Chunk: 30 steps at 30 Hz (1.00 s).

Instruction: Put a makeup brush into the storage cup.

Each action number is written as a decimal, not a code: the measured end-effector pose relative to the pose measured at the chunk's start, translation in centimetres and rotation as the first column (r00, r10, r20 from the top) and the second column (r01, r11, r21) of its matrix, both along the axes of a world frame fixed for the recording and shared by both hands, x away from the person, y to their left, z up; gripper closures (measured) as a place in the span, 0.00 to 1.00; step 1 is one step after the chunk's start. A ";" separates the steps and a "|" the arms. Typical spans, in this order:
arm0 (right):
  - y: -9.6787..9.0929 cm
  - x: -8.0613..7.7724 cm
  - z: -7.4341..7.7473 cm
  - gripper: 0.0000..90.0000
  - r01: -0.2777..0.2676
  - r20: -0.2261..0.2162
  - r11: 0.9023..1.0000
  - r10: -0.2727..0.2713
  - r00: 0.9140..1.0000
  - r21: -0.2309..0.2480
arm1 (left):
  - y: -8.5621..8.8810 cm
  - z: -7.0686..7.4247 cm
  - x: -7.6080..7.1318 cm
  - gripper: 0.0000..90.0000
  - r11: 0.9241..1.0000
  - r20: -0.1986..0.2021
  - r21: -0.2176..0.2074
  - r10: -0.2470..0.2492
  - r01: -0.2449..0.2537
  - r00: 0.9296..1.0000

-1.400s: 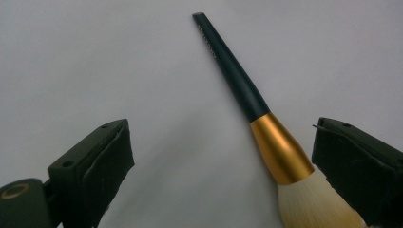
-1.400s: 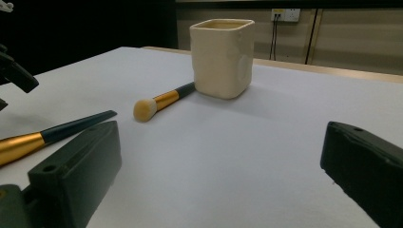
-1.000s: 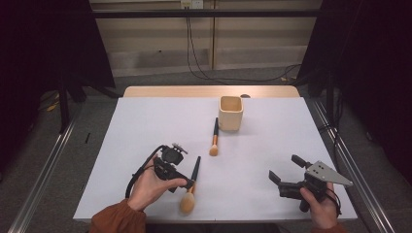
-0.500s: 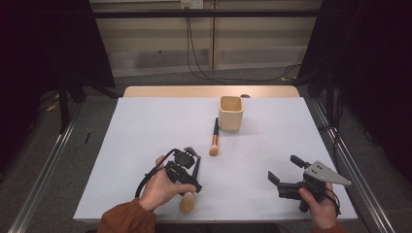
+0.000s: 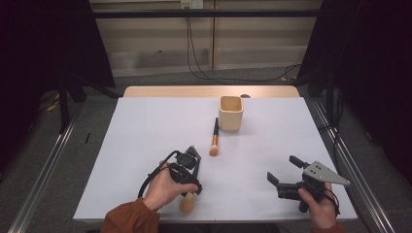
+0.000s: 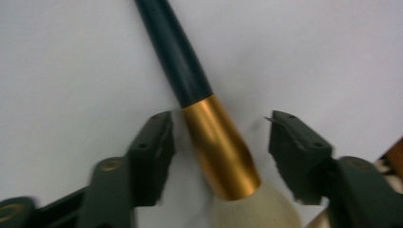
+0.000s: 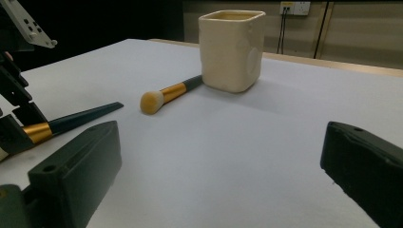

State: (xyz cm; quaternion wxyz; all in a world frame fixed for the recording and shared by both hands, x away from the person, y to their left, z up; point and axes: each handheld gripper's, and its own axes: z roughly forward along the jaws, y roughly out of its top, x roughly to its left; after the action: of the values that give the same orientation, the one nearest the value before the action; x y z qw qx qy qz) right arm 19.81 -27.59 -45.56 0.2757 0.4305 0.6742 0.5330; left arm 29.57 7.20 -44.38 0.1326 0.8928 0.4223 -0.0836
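Note:
A large makeup brush (image 5: 187, 203) with a dark handle, gold ferrule (image 6: 221, 152) and pale bristles lies near the table's front edge. My left gripper (image 5: 190, 183) is lowered over it. In the left gripper view, the left gripper (image 6: 221, 121) has the ferrule between its jaws. The jaws have just been closing; the left one is almost on the metal and a gap remains at the right one. My right gripper (image 5: 283, 168) rests at the front right, open and holding nothing; the right gripper (image 7: 218, 156) faces the cup.
A cream square cup (image 5: 230, 113) stands upright at the back centre of the white table (image 5: 145, 126). A smaller brush (image 5: 214, 141) lies just in front of the cup, bristles toward me. A cable trails from the left gripper.
My left gripper has shifted right and down onto the large brush, and its jaws have narrowed around the ferrule. The right gripper has stayed still.

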 end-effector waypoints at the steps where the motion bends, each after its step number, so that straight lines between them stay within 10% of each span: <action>1: 0.0 0.0 0.0 0.00 -0.001 -0.001 1.000 0.001 1.000 0.000 | -0.1 0.0 0.0 0.50 1.000 0.001 0.002 0.002 -0.002 1.000; 30: 0.1 0.0 -0.1 0.00 -0.009 -0.005 1.000 0.009 1.000 -0.006 | -0.3 0.0 -0.1 0.73 0.991 0.026 0.081 -0.112 0.110 0.993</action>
State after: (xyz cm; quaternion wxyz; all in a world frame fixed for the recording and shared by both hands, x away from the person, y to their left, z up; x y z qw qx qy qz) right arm 19.82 -27.52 -45.63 0.2727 0.4280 0.6785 0.5312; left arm 29.48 6.94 -44.37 0.0985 0.9206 0.3729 -0.0605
